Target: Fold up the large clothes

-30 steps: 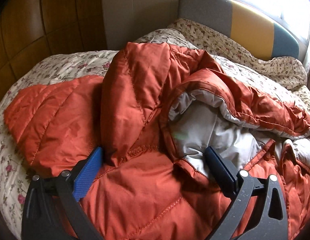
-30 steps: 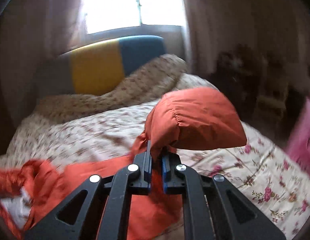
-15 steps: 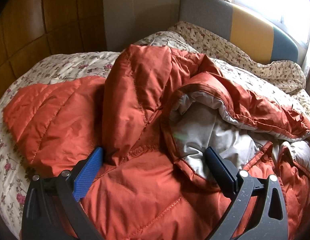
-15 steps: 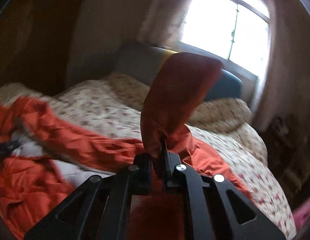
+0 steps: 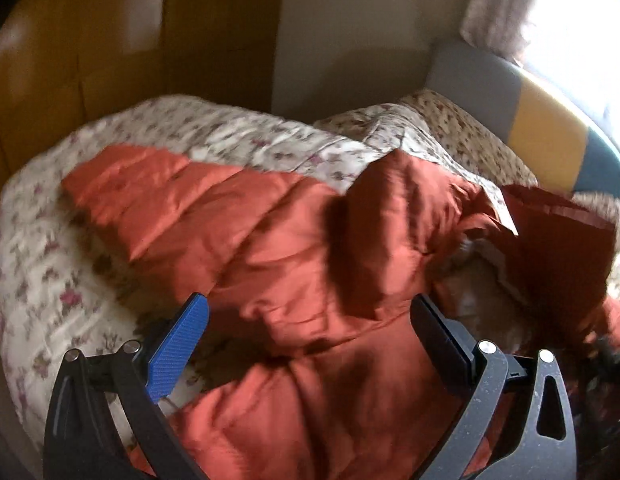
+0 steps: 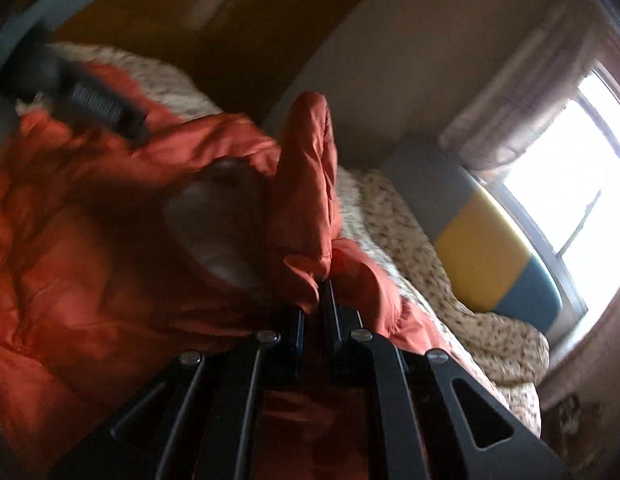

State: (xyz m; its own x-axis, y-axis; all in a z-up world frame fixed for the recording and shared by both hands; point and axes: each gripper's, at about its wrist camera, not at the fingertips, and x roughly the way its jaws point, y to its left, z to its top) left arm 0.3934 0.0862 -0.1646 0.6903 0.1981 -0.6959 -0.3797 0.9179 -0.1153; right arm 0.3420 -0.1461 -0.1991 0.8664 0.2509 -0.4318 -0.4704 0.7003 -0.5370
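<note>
Rust-orange puffy jacket (image 5: 293,248) was sprawled across the floral bedspread (image 5: 61,272), grey lining showing near the headboard (image 6: 482,232). The right gripper (image 6: 314,312) had its jaws clamped on a fold of the jacket, lifting it up, while the left gripper (image 5: 310,344) hung wide open just over the jacket, gripping nothing

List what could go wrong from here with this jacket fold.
1. The right gripper pinches only a thin edge of the orange puffer jacket; the slick fabric could slip out mid-swing.
2. The left gripper hangs open above the jacket, pinning nothing, so the whole garment may drag across the floral bedspread instead of folding.
3. The raised sleeve may land crooked over the bunched collar.
</note>
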